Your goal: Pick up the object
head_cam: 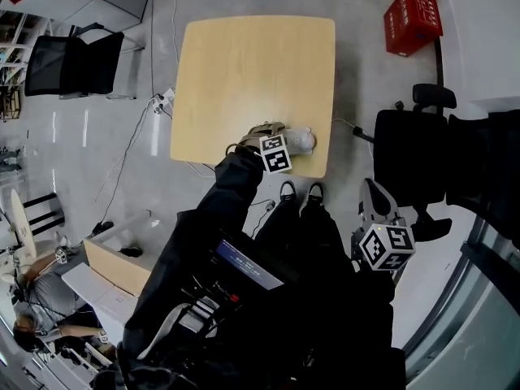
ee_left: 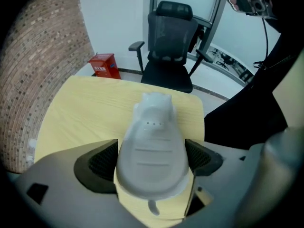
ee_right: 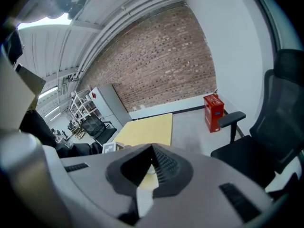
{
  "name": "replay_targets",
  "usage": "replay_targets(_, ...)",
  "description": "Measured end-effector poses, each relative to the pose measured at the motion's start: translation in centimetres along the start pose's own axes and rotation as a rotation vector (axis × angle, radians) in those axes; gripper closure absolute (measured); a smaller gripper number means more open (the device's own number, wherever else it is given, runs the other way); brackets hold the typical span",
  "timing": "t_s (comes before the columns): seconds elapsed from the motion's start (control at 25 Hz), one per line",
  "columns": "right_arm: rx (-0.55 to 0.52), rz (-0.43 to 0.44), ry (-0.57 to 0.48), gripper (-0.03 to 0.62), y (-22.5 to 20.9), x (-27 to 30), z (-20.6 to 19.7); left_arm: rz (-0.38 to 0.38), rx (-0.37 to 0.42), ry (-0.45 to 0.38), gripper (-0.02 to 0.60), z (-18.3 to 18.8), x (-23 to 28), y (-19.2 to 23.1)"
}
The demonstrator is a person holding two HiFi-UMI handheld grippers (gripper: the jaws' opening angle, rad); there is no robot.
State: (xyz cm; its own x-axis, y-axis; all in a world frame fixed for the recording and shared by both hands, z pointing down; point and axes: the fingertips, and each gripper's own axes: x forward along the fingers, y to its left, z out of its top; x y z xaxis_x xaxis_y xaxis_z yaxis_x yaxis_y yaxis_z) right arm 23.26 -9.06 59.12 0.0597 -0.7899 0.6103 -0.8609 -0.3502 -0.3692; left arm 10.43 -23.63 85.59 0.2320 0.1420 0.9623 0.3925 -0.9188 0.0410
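Left gripper view sets the white moulded object point(ee_left: 153, 137), lying at the table's point(ee_left: 85, 108) 5 o'clock corner, between the left gripper's point(ee_left: 152, 160) wide-apart jaws. Grasp step, I judge: next, close evenly on its flanks. Right gripper point(ee_right: 151, 167), jaws together and empty, hangs off the table at 4 o'clock.

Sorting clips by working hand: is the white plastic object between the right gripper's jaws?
No: the right gripper's jaws are together with nothing between them; the white plastic object sits between the left gripper's open jaws.
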Motion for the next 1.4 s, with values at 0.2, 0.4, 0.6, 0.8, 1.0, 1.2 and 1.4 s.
replay_targets(0.2, 0.005, -0.004, 0.002, 0.590, 0.0, -0.2, -0.2, -0.023, -0.003, 0.034, 0.160, -0.1, 0.3, -0.1)
replay_targets(0.4, 0.004, -0.001, 0.000, 0.590, 0.3, -0.3, -0.2, -0.024, 0.007, 0.047, 0.160, -0.2, 0.3, -0.2)
replay_targets(0.6, 0.003, -0.001, -0.009, 0.589, 0.0, -0.7, -0.3, -0.028, -0.067, 0.000, 0.160, 0.0, -0.2, -0.3)
replay_targets(0.8, -0.002, 0.010, -0.010, 0.590, 0.3, -1.1, -0.4, 0.014, -0.225, -0.132, 0.160, 0.8, -2.5, 0.2)
replay_targets(1.0, -0.027, 0.045, -0.013, 0.591, 1.4, -0.7, -0.1, 0.070, -0.379, -0.306, 0.160, 2.1, -6.0, 1.2)
replay_targets(1.2, -0.046, 0.084, -0.025, 0.590, 2.9, -1.0, 0.2, 0.140, -0.507, -0.507, 0.160, 3.7, -11.1, 1.5)
replay_targets(1.4, -0.095, 0.134, -0.066, 0.589, 4.4, -0.8, 1.9, 0.257, -0.584, -0.686, 0.160, 4.6, -17.2, 2.5)
